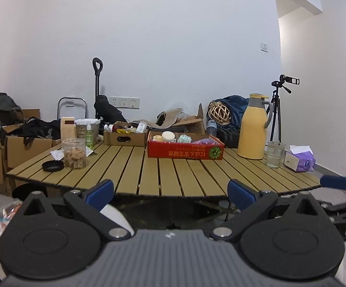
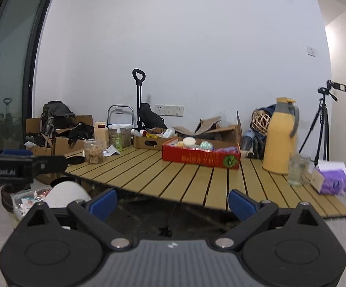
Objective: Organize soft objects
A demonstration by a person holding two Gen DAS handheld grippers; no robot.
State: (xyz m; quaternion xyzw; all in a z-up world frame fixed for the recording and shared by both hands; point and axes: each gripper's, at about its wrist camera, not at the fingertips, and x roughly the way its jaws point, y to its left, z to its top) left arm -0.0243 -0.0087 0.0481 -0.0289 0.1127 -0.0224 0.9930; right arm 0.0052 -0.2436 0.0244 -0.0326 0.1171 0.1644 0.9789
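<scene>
A red cardboard box (image 1: 185, 150) stands on the slatted wooden table (image 1: 149, 169) and holds several soft items, among them a white round one (image 1: 168, 135), a teal one (image 1: 184, 139) and a purple one (image 1: 206, 141). The box also shows in the right wrist view (image 2: 200, 157). My left gripper (image 1: 170, 195) is open and empty, held off the table's near edge. My right gripper (image 2: 173, 203) is open and empty too, in front of the table. One blue pad of the right gripper's fingers (image 1: 335, 182) shows at the right of the left wrist view.
A yellow thermos (image 1: 254, 126), a glass (image 1: 275, 154) and a purple tissue pack (image 1: 299, 159) stand at the table's right. A jar of snacks (image 1: 74, 153), a black lid (image 1: 52, 166) and a brown box (image 1: 125, 137) are at the left. Boxes, bags and a tripod (image 1: 278, 112) surround the table.
</scene>
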